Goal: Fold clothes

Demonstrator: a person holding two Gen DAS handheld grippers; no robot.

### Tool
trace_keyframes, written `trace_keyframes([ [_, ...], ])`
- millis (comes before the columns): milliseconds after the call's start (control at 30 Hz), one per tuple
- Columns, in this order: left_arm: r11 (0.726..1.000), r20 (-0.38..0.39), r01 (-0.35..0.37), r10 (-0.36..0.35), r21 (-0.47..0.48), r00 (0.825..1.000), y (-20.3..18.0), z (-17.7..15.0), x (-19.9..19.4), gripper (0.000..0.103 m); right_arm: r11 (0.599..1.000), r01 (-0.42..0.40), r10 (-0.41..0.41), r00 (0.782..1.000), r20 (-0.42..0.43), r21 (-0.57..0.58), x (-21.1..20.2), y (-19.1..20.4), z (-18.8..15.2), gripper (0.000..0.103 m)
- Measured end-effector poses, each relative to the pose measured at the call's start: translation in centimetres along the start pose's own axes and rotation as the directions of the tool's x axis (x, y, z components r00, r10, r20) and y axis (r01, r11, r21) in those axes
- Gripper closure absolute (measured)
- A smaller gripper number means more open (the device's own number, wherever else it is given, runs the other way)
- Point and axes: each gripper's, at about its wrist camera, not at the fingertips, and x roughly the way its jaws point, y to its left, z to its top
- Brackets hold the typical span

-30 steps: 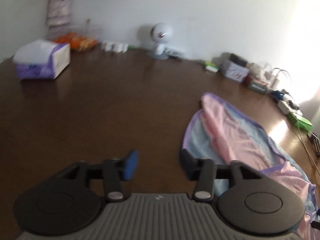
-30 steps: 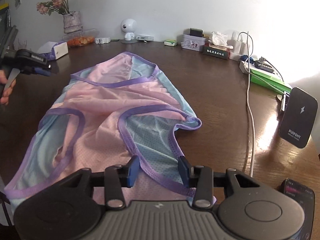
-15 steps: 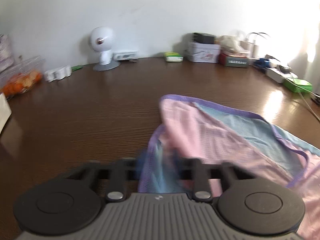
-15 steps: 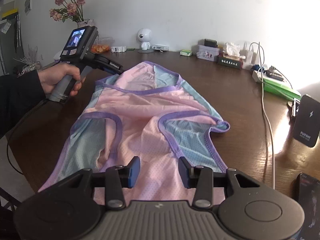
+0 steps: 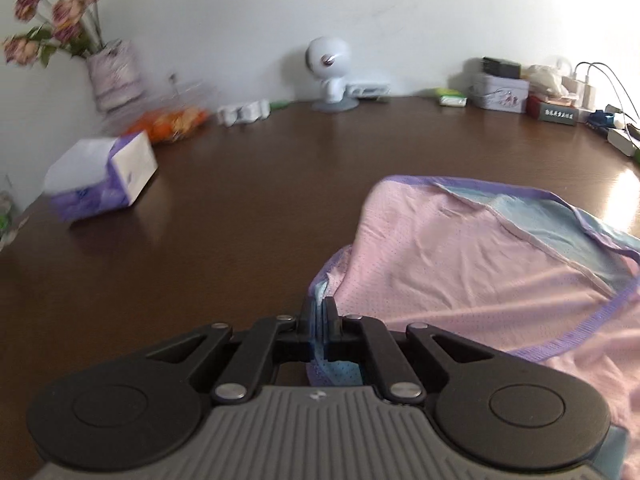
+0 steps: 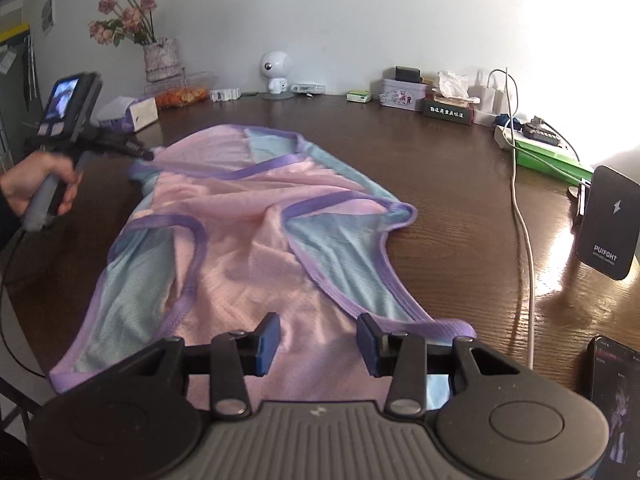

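A pink and light-blue sleeveless top with purple trim lies spread on the brown table. My left gripper is shut on the top's left edge, its jaws pinching blue and purple fabric. It also shows in the right wrist view, at the garment's far left corner. My right gripper is open, its blue pads just above the pink fabric at the near end of the top.
A tissue box, a flower vase, oranges and a white robot figure stand along the back. A white cable, power strip, black charger stand and phone lie to the right.
My left gripper moved in to the garment's left edge and closed on it. My right gripper stayed open and shifted over the near end of the top.
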Motion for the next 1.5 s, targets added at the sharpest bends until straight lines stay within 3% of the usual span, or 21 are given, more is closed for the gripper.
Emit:
trace_keyframes([
  [100,0.999,0.004,0.028,-0.028,0.032,1.0,-0.3,0.8,-0.3,0.079,0.997,-0.072,0.072,0.997,0.032,0.012,-1.1,-0.7,0.2,0.061],
  [133,0.998,0.011,0.045,-0.045,0.052,0.999,-0.7,1.2,-0.2,0.059,0.995,-0.096,0.096,0.995,0.034,0.018,-1.3,-0.7,0.1,0.06],
  [167,0.995,0.016,0.058,-0.06,0.077,0.998,-1.0,1.6,0.4,0.049,0.994,-0.108,0.108,0.994,0.028,0.018,-1.4,-0.6,0.1,0.059],
  [233,0.989,0.01,0.072,-0.074,0.128,0.997,-1.7,2.5,2.1,0.049,0.993,-0.117,0.117,0.993,0.015,0.013,-1.5,-0.1,-0.2,0.059],
  [300,0.986,0.006,0.072,-0.073,0.148,0.997,-2.3,3.3,3.4,0.052,0.993,-0.116,0.115,0.993,0.005,0.011,-1.5,0.5,-0.4,0.059],
  [400,0.984,-0.019,0.143,-0.141,0.107,0.99,-1.7,3.9,4.0,0.073,0.99,-0.138,0.138,0.99,0.005,0.028,-1.7,1.2,-0.9,0.059],
  [467,0.986,-0.014,0.14,-0.14,0.089,0.99,-1.4,3.6,3.8,0.093,0.989,-0.145,0.145,0.989,-0.011,0.037,-1.5,1.6,-1.2,0.059],
  [533,0.99,-0.001,0.107,-0.108,0.096,0.994,-1.4,3.3,3.4,0.099,0.991,-0.133,0.134,0.991,-0.024,0.031,-1.4,1.7,-1.2,0.06],
  [700,0.996,0.005,-0.006,0.006,0.083,1.0,0.3,1.7,1.6,0.098,0.999,-0.03,0.031,0.998,-0.063,0.02,-0.8,-0.1,-0.2,0.06],
  [767,0.998,0.009,-0.01,0.009,0.055,1.0,1.5,0.7,0.4,0.088,0.998,0.067,-0.067,0.994,-0.083,0.003,-0.3,-1.1,0.4,0.059],
  [867,1.0,0.012,0.018,-0.018,0.009,1.0,2.9,-0.4,-1.1,0.068,0.988,0.153,-0.15,0.985,-0.09,0.029,0.0,-2.0,1.0,0.059],
  [900,0.999,0.013,0.041,-0.041,-0.005,0.999,3.2,-0.6,-1.4,0.066,0.987,0.159,-0.158,0.985,-0.067,0.019,-0.3,-1.6,1.0,0.058],
  [967,0.997,0.008,0.08,-0.08,0.004,0.997,2.9,-0.6,-1.4,0.063,0.997,0.078,-0.077,0.997,-0.026,0.028,-0.9,-0.7,0.9,0.058],
  [1033,0.997,0.012,0.067,-0.067,0.037,0.998,1.9,-0.3,-0.9,0.062,0.999,-0.013,0.013,1.0,-0.003,0.034,-1.1,0.0,0.8,0.058],
  [1067,0.996,0.009,0.067,-0.068,0.054,0.998,1.2,-0.2,-0.6,0.062,1.0,-0.018,0.018,1.0,-0.005,0.02,-0.8,0.4,0.8,0.058],
  [1300,0.99,0.016,0.073,-0.076,0.121,0.997,-1.5,-0.1,0.0,0.085,1.0,-0.024,0.023,0.999,-0.028,-0.013,-0.2,1.8,-0.3,0.053],
  [1333,0.991,0.012,0.061,-0.063,0.121,0.998,-1.5,-0.1,0.0,0.096,0.999,-0.027,0.026,0.999,-0.028,-0.022,-0.3,1.8,-0.3,0.051],
  [1433,0.989,0.033,-0.082,0.078,0.126,0.996,-1.2,-0.5,-0.1,0.103,0.998,-0.027,0.026,0.999,-0.024,-0.05,-0.4,1.9,-0.8,0.048],
  [1500,0.99,0.02,-0.112,0.11,0.091,0.994,0.0,-1.0,-0.3,0.103,0.998,-0.033,0.032,0.999,-0.018,-0.055,-0.5,1.8,-0.9,0.047],
])
